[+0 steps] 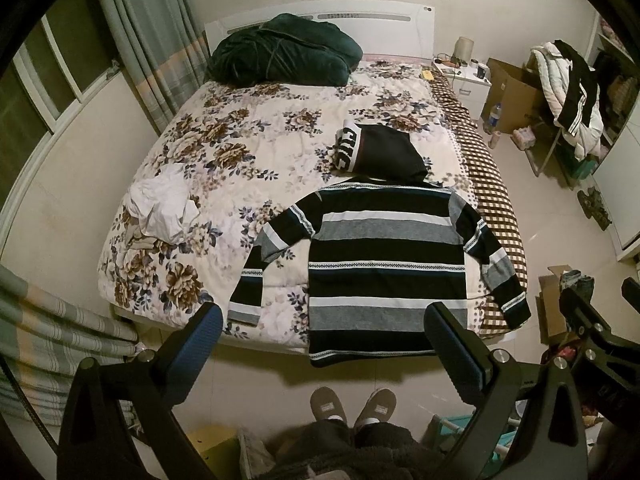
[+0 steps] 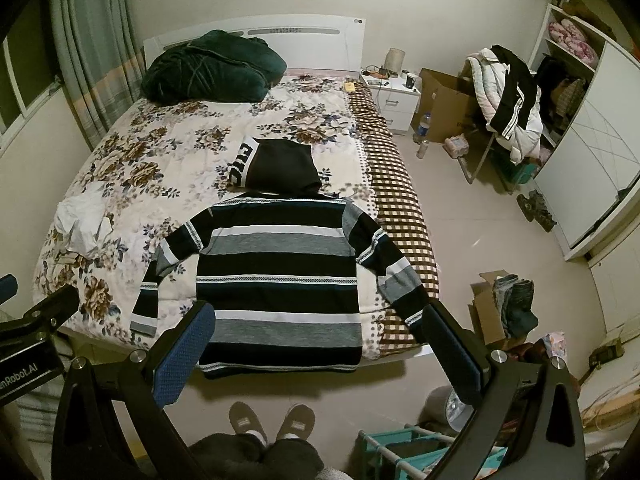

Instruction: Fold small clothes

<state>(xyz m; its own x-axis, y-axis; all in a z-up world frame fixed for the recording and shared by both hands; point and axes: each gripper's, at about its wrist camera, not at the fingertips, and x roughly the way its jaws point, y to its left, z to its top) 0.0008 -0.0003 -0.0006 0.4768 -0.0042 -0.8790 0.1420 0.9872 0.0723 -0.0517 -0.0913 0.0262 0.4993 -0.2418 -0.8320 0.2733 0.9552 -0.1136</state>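
Here striped hooded sweater [image 1: 384, 264] flat at bed [image 1: 224, 184] foot edge, long axis headboard-to-foot, hood toward headboard, hem overhanging; left gripper [image 1: 324, 344] and right gripper [image 2: 320, 344] wide open, empty.

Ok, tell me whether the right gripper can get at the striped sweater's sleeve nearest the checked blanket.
Probably yes: the right gripper is open and holds nothing, and that sleeve of the black, grey and white striped sweater lies uncovered.

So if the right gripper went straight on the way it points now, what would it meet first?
Most likely the striped sweater spread flat on the bed. The right gripper, jaws open and holding nothing, frames its lower half. Nothing shows in between, though depth is hard to judge through the fisheye.
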